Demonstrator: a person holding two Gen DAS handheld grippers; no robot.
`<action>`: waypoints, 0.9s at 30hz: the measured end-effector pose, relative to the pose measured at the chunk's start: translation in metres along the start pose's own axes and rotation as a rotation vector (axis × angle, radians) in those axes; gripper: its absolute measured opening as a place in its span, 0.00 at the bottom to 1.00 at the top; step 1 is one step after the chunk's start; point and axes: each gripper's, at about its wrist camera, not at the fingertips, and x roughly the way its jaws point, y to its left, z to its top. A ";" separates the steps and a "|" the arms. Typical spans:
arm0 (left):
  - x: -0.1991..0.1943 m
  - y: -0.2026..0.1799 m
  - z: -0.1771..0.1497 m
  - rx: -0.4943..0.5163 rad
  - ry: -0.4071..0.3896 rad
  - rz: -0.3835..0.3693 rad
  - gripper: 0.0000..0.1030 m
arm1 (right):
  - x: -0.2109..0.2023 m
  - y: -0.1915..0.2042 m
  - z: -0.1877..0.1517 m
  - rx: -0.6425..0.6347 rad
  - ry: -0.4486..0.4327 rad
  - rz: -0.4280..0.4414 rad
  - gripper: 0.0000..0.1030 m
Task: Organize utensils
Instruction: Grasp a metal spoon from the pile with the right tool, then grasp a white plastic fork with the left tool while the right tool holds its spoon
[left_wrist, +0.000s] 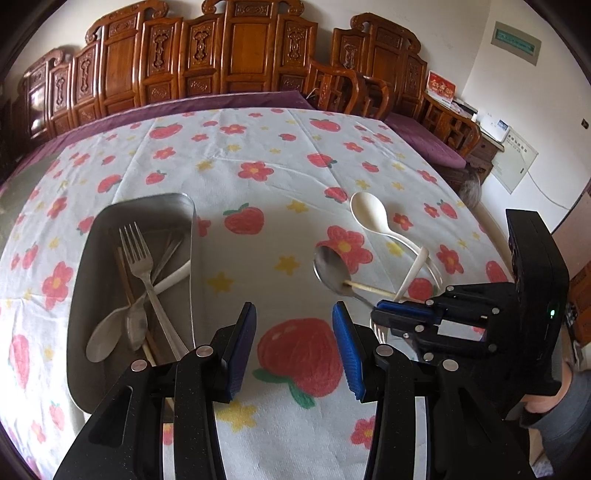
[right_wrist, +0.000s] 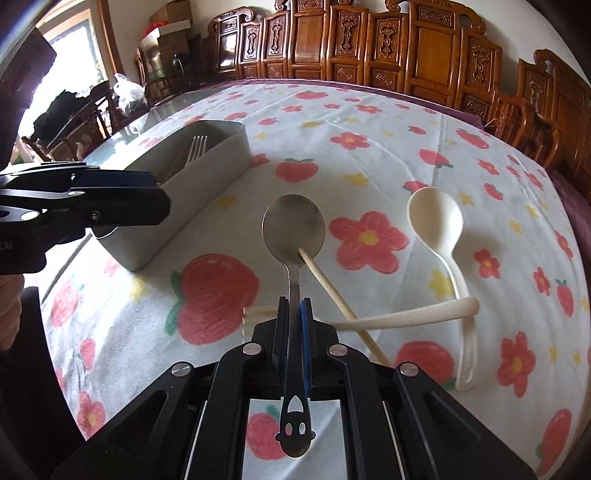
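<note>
steel spoon (right_wrist: 293, 225) clamped by handle in right gripper (right_wrist: 294, 314), bowl fwd, left gripper (left_wrist: 294, 332) half-open, empty

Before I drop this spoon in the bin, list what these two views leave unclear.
- Metal bin contents, right wrist view: the near wall hides all but the fork tines.
- Bin's near end, left wrist view: the left gripper covers it.
- Chopstick lower end, right wrist view: it runs behind the right gripper, shut on the metal spoon.
- A second fork, left wrist view: only tines show between both grippers.
</note>
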 end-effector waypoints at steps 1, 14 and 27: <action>0.001 0.002 -0.001 -0.006 0.003 0.000 0.39 | 0.000 0.000 0.001 0.009 -0.005 0.008 0.07; -0.009 0.016 -0.009 -0.016 -0.001 0.017 0.39 | -0.044 0.010 0.042 -0.019 -0.107 0.010 0.07; 0.037 -0.037 -0.013 0.070 0.085 -0.066 0.39 | -0.070 -0.065 -0.011 0.064 -0.053 -0.138 0.07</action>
